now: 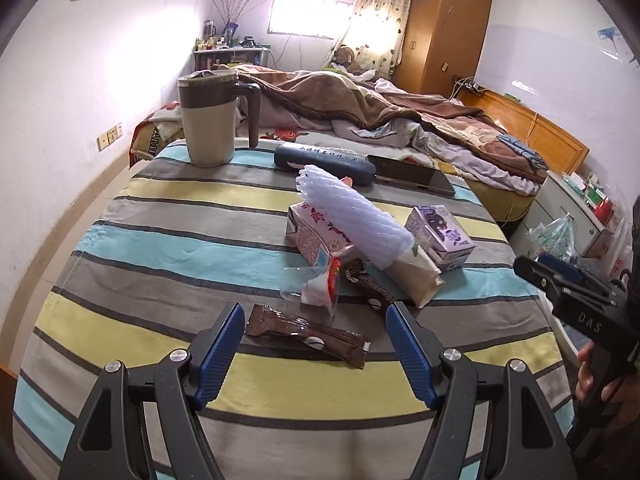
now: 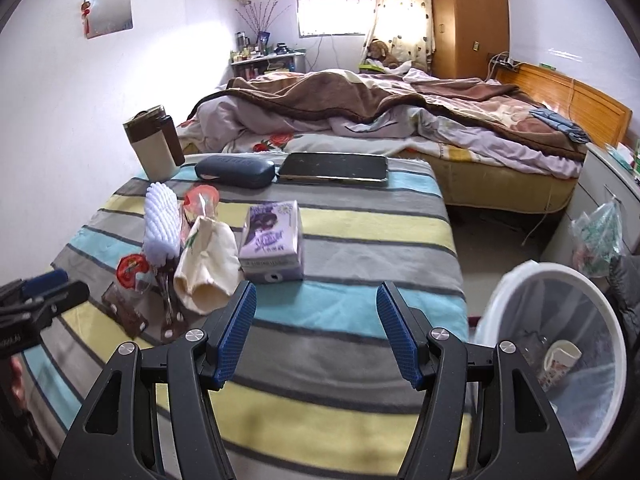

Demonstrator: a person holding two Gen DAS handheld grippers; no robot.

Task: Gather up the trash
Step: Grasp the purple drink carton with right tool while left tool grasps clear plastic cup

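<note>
Trash lies in a heap on the striped table [image 1: 160,208]: a brown wrapper [image 1: 306,335], a white foam net sleeve [image 1: 352,216], a pink carton [image 1: 310,234], a purple carton [image 1: 440,236] and a cream bag [image 1: 416,278]. My left gripper [image 1: 316,318] is open, its jaws either side of the brown wrapper, just above it. My right gripper [image 2: 316,296] is open and empty, just in front of the purple carton [image 2: 272,240]. A white bin [image 2: 560,344] lined with a bag stands right of the table with a cup inside.
A mug [image 1: 212,118], a dark glasses case [image 1: 324,162] and a tablet [image 1: 412,176] lie at the table's far edge. An unmade bed [image 2: 380,120] fills the room behind. A white cabinet [image 2: 612,184] and a plastic bag [image 2: 600,232] stand at the right.
</note>
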